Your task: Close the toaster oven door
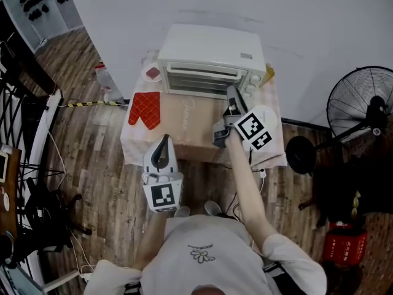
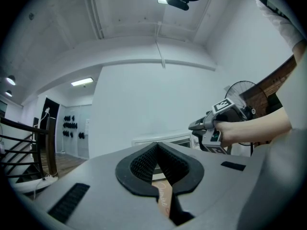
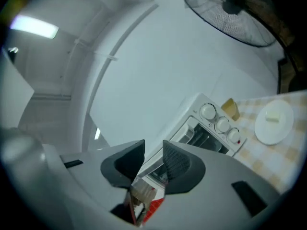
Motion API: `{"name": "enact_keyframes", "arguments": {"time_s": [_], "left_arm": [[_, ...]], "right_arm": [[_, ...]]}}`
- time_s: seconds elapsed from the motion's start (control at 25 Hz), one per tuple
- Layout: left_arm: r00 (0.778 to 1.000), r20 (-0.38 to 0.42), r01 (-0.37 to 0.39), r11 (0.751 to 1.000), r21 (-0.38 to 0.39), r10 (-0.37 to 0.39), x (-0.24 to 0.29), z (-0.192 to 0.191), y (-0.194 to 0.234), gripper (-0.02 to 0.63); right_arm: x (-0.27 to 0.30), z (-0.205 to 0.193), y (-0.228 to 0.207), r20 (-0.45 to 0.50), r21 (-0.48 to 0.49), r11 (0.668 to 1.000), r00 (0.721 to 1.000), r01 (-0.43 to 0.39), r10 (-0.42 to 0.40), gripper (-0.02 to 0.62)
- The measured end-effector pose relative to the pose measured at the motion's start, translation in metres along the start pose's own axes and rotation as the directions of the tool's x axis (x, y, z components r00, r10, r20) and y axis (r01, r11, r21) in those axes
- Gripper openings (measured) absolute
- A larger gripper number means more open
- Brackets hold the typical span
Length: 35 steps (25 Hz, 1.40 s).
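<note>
Head view: the stiff, likely light glazed door [image 1: 202,82] of the white boxy toaster oven [image 1: 212,45] offers its three-o'clock rim to the parted right gripper [image 1: 232,97]; left gripper [image 1: 163,141] pressed together.

The head view looks steeply down on the toaster oven [image 1: 212,60], upper centre. The left gripper view faces the toaster oven [image 2: 165,139] level, farther back, mid-frame. The right gripper view, tilted, sits close, toaster oven [image 3: 213,123] lower right. All three views share it.
</note>
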<state>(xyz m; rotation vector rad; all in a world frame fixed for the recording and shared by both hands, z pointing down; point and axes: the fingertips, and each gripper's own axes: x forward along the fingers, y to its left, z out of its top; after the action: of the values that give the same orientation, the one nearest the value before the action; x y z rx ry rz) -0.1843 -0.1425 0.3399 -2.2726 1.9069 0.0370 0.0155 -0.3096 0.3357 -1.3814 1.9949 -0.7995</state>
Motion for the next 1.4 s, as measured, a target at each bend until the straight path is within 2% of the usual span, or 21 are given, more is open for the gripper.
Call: {"name": "enact_keyframes", "arguments": {"time_s": [0.08,0.12,0.24,0.48,0.6,0.92,1.08,1.4], "left_arm": [[1.000,0.007,0.009,1.000,0.003,-0.009,-0.003,0.002,-0.003,0.017],[1.000,0.012,0.010,1.000,0.002,-0.011,-0.004,0.005,-0.004,0.017],[1.000,0.025,0.012,1.000,-0.003,-0.012,-0.005,0.012,-0.004,0.017],[0.999,0.036,0.020,1.000,-0.001,-0.020,-0.009,0.018,-0.005,0.017],[0.999,0.039,0.031,1.000,0.007,-0.031,-0.011,0.019,-0.007,0.017],[0.998,0.043,0.055,0.998,0.025,-0.056,-0.017,0.021,-0.013,0.017],[0.998,0.033,0.058,0.998,0.023,-0.059,-0.020,0.018,-0.014,0.017],[0.997,0.033,0.067,0.997,0.026,-0.068,-0.018,0.017,-0.015,0.017]], "right_arm": [[-0.019,-0.002,0.021,-0.019,-0.176,0.984,0.999,-0.036,0.033,0.094],[-0.028,-0.004,0.031,-0.028,-0.272,0.961,0.998,-0.055,0.049,0.094],[-0.055,-0.014,0.058,-0.048,-0.505,0.858,0.996,-0.092,0.078,0.087],[-0.099,-0.041,0.083,-0.070,-0.722,0.684,0.995,-0.100,0.071,0.066],[-0.120,-0.049,0.089,-0.064,-0.776,0.624,0.996,-0.091,0.066,0.038],[-0.152,-0.058,0.088,-0.054,-0.814,0.577,0.998,-0.064,0.035,0.014],[-0.163,-0.069,0.074,-0.078,-0.807,0.587,0.997,-0.064,0.002,0.011],[-0.176,-0.078,0.059,-0.103,-0.810,0.585,0.993,-0.048,-0.060,0.011]]}}
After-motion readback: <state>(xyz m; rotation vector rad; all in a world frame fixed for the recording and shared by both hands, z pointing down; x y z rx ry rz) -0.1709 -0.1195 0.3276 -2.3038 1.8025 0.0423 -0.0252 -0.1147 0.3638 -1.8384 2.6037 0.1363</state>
